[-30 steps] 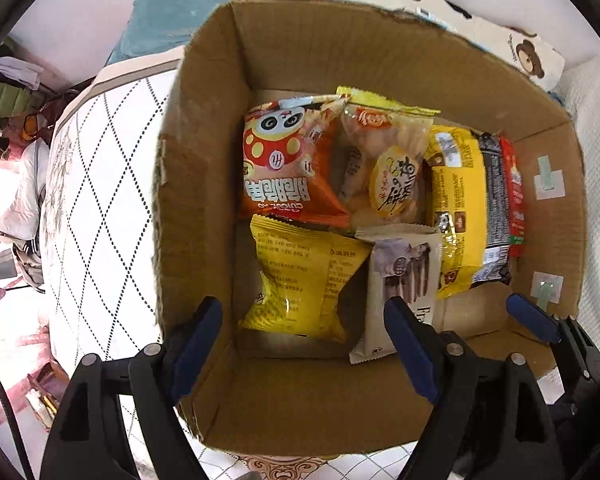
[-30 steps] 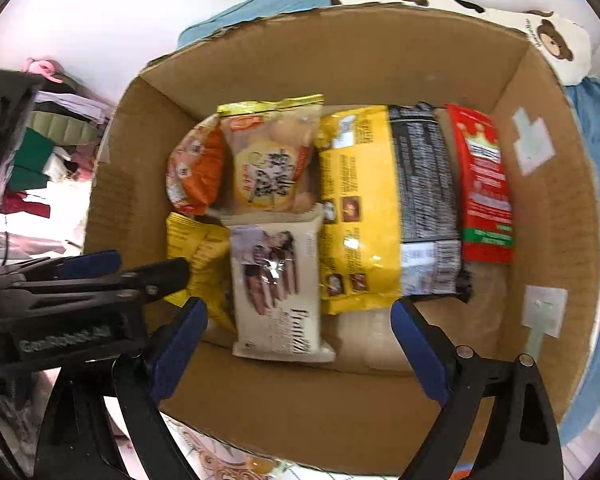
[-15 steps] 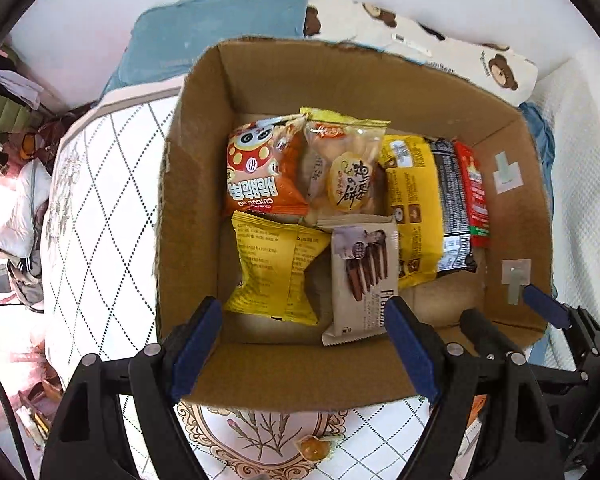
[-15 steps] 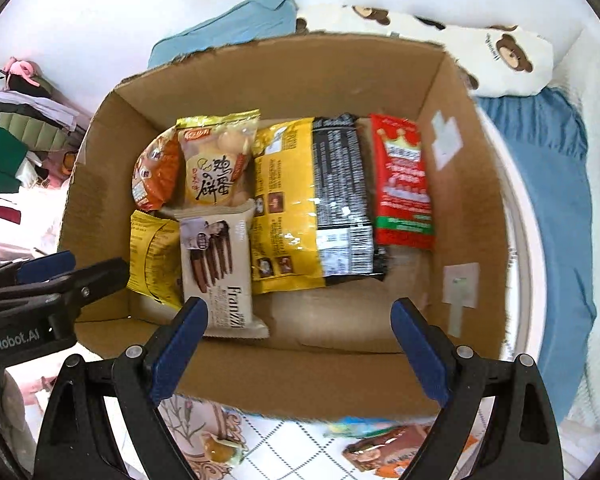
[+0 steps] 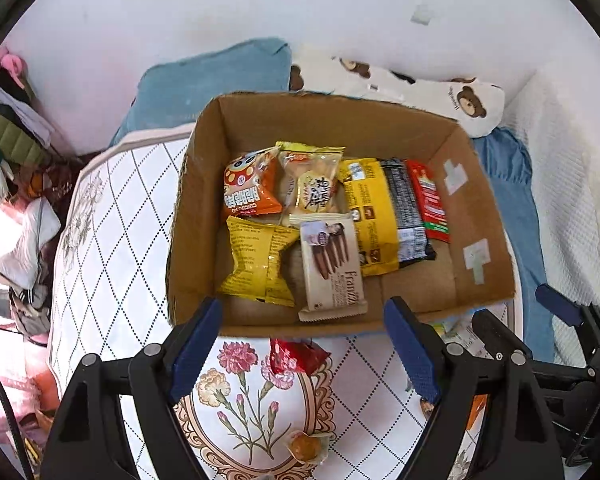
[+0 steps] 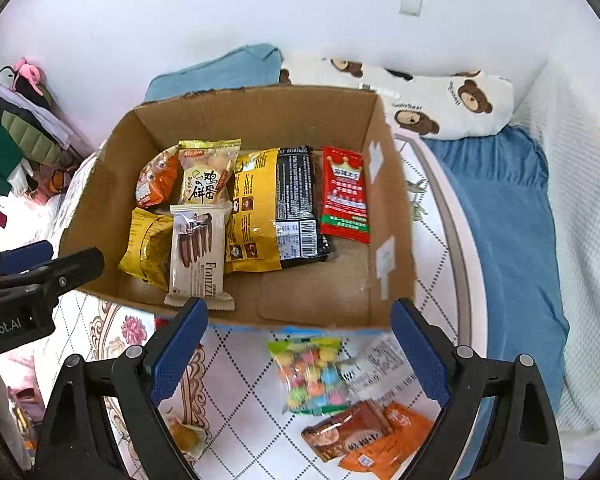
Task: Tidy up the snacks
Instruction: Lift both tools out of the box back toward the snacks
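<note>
Both claws, left point(image 5: 302, 344) and right point(image 6: 298, 348), gape empty before the box point(image 6: 112, 184); candy bag point(image 6: 312, 374), probably sweets, lies loose just outside.

"Franzzi" on brown-and-cream wafer pack point(image 6: 199, 254); "鸡蛋饼" on yellow biscuit pack point(image 6: 207, 176); "Robot.AI" on left gripper point(image 6: 4, 330).

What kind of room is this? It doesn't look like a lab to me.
Most likely a bedroom at home: the brown cardboard snack box sits on a quilted diamond-pattern mattress, beside a white teddy-bear-print pillow, with clothes piled at left.
</note>
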Demonstrator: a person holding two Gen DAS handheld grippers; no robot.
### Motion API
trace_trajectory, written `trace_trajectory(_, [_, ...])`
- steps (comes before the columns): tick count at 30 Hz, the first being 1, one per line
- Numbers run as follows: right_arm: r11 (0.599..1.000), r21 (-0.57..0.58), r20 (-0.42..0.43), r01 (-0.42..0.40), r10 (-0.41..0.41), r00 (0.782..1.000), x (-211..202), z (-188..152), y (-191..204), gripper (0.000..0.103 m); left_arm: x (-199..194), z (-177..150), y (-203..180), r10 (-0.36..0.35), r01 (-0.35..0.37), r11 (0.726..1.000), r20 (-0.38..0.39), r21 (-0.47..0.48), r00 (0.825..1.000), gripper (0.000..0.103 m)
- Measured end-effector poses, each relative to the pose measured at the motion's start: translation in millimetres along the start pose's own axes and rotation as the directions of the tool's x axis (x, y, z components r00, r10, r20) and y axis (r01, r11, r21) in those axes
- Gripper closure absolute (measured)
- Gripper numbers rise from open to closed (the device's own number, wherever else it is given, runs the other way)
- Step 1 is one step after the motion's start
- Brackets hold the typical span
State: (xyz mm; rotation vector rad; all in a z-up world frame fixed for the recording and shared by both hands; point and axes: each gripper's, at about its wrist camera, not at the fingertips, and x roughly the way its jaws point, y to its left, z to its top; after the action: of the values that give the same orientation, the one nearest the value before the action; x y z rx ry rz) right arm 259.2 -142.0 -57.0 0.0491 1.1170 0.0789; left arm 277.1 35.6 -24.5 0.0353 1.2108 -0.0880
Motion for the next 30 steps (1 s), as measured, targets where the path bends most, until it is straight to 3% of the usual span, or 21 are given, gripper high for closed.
trace_trajectory(7, [1.0, 0.003, 0.084, 0.006, -0.006, 0.996, -41, -26, -2, 0.008, -32, -29, -11, -0.021, 0.019, 1.0, 0.072, 0.021, 0.997, 0.021])
trace_trajectory(18, [0.994, 0.071, 0.153, -0.082, 0.07, 0.986, -92, -71, -16, 0.008, -69, -74, -10, -0.035, 0.033, 0.999, 0.153, 0.017, 0.988, 0.021])
trace_trajectory(24, [0.974, 0.195, 0.084, -0.113, 0.098, 0.992, -73, -108, -49, 0.008, -41, -116, 0, 0.01, -0.011, 1.0, 0.074, 0.002, 0.997, 0.021])
trace_trajectory(27, [0.947, 0.289, 0.03, -0.14, 0.138, 0.99, -49, -130, -72, 0.008, -10, -140, 9, 0.028, -0.028, 0.999, -0.017, -0.016, 0.999, 0.021])
trace_trajectory(30, [0.915, 0.367, -0.009, -0.17, 0.186, 0.982, -23, -150, -90, 0.008, 27, -163, 18, 0.033, -0.039, 0.998, -0.131, -0.042, 0.991, 0.021])
